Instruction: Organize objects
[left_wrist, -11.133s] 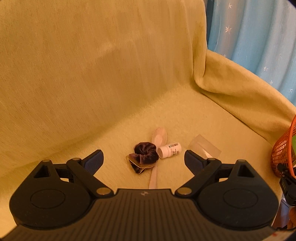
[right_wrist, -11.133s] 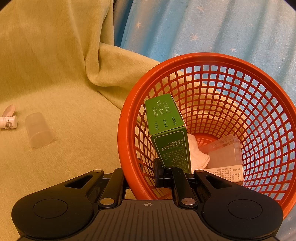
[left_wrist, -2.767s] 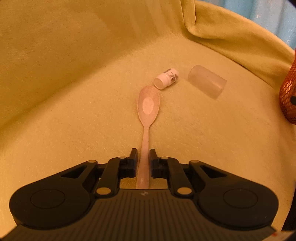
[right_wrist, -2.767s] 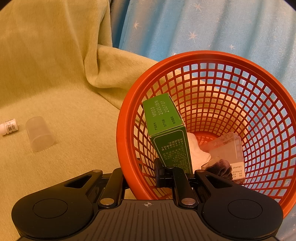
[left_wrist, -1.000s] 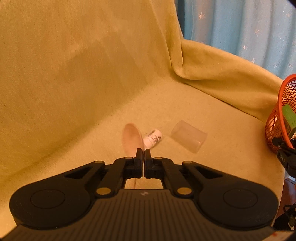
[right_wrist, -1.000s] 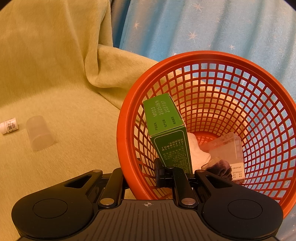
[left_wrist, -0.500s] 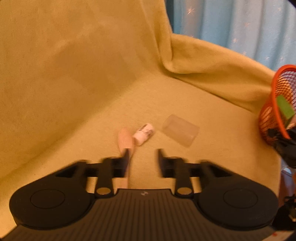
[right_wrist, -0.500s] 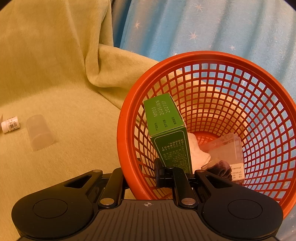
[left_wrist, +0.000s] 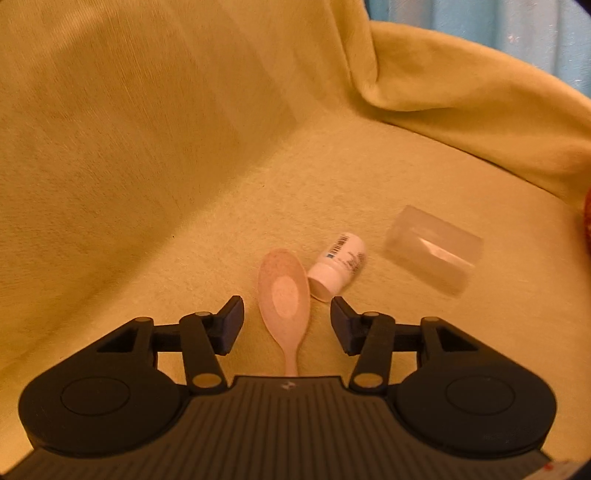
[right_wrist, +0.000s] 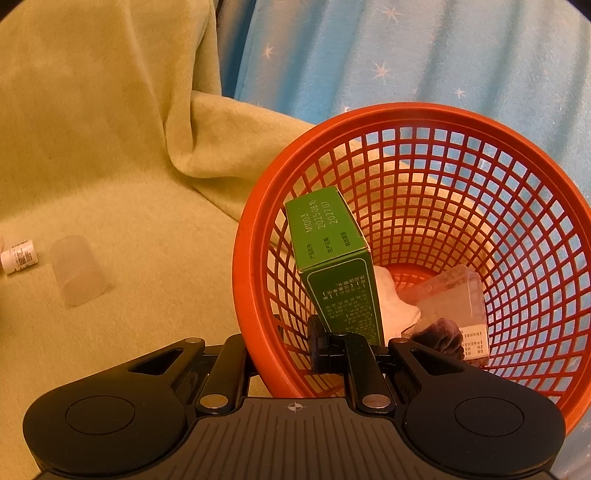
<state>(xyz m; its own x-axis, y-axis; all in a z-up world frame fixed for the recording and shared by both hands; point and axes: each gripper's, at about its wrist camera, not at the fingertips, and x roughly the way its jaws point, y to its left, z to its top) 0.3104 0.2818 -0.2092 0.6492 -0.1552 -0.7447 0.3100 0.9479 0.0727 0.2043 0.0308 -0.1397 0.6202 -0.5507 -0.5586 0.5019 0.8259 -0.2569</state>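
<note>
On the blanket (left_wrist: 184, 184), the spoon (left_wrist: 284, 295) is lying just left of the bottle (left_wrist: 338, 264), with the cup (left_wrist: 432, 249) lying farther right. The box (right_wrist: 332, 258) is leaning inside the basket (right_wrist: 535, 192), left of the scrunchie (right_wrist: 439, 338).

The left gripper (left_wrist: 287, 323) has just been opening, and its jaws now stand apart on either side of the pink spoon (left_wrist: 285, 295) without touching it, bare sofa cover (left_wrist: 166, 258) showing in both gaps. Just beyond the right fingertip lies a small white bottle (left_wrist: 338, 264), close beside the spoon's bowl, so that side is tight. The clear cup (left_wrist: 432, 249) lies on its side further right, apart from the bottle. Left of the spoon the seat is open. The right gripper (right_wrist: 280, 350) is clamped on the orange basket (right_wrist: 258, 229)'s near rim; a green box (right_wrist: 332, 258) leaning inside crowds that wall, while the far half is roomier.
</note>
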